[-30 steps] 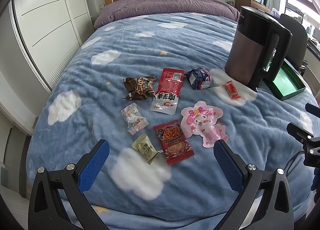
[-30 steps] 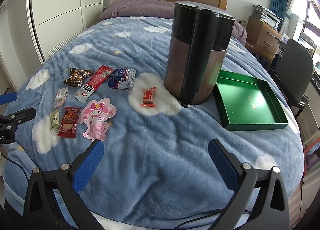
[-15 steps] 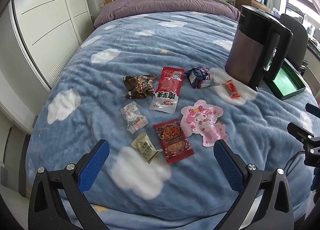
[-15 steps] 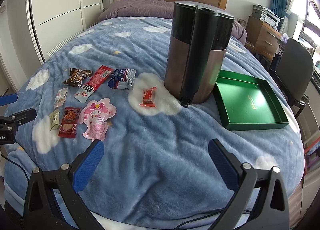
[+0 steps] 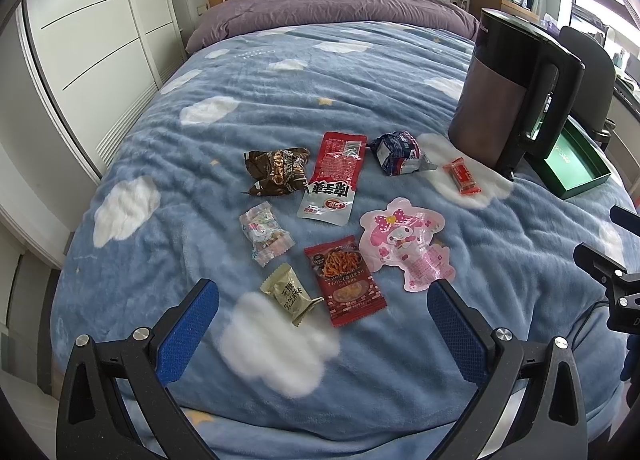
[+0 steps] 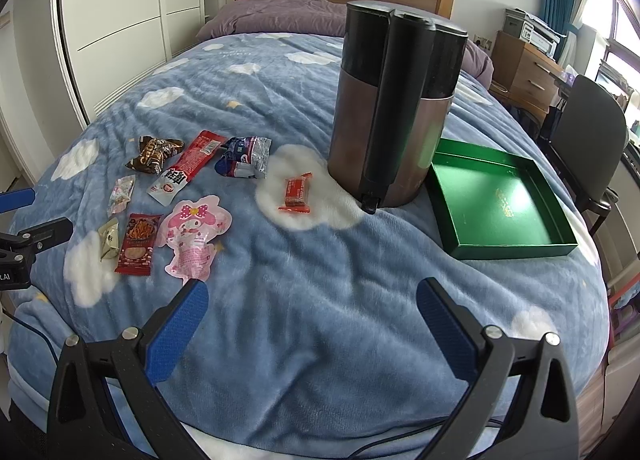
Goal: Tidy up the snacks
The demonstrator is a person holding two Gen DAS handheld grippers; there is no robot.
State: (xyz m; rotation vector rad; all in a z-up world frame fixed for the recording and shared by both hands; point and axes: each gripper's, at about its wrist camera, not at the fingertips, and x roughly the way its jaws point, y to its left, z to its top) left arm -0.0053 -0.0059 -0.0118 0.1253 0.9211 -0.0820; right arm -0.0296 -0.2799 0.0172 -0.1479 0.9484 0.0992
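Eight snack packets (image 5: 338, 256) flat beside, seemingly, empty green tray (image 6: 500, 196)

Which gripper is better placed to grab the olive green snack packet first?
Left. The left gripper hangs open right over the olive green packet; the right gripper, also open, faces bare blanket further off.

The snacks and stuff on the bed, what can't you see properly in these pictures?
- Green tray: in the left wrist view the kettle hides part of it.
- Print on the olive packet: too small to read in the right wrist view.
- What is inside the kettle: its lid is shut in both views.
- Bed's near edge: behind each gripper in both views.
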